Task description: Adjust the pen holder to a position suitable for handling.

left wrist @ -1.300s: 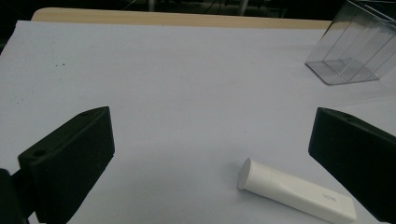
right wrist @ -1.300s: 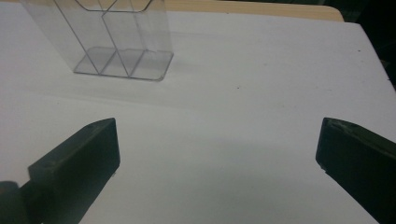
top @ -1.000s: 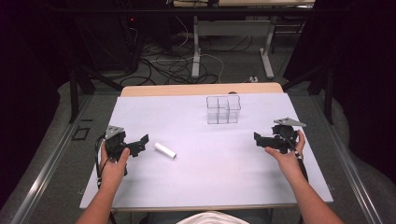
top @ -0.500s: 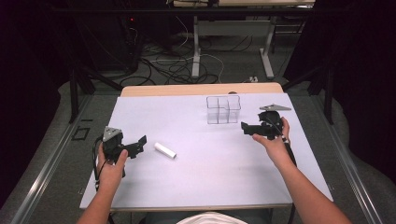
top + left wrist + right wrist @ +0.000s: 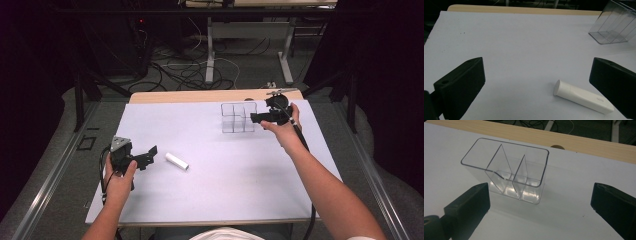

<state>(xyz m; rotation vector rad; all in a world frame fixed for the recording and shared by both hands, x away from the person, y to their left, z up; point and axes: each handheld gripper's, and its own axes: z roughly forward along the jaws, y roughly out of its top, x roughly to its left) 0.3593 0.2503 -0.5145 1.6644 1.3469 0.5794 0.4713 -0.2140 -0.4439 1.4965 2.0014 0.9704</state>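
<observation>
One tool, the right tool (image 5: 256,118), has seemingly reached the organizer (image 5: 238,117)

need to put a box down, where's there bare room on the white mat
Widest free patch: the near middle and right, between the white tube and the right forearm. Far left corner is bare too. Crowded only at the far right, where the right gripper hovers beside the clear organizer.

A white tube (image 5: 582,96), a clear organizer (image 5: 506,171), black grippers, a white table (image 5: 210,195).
</observation>
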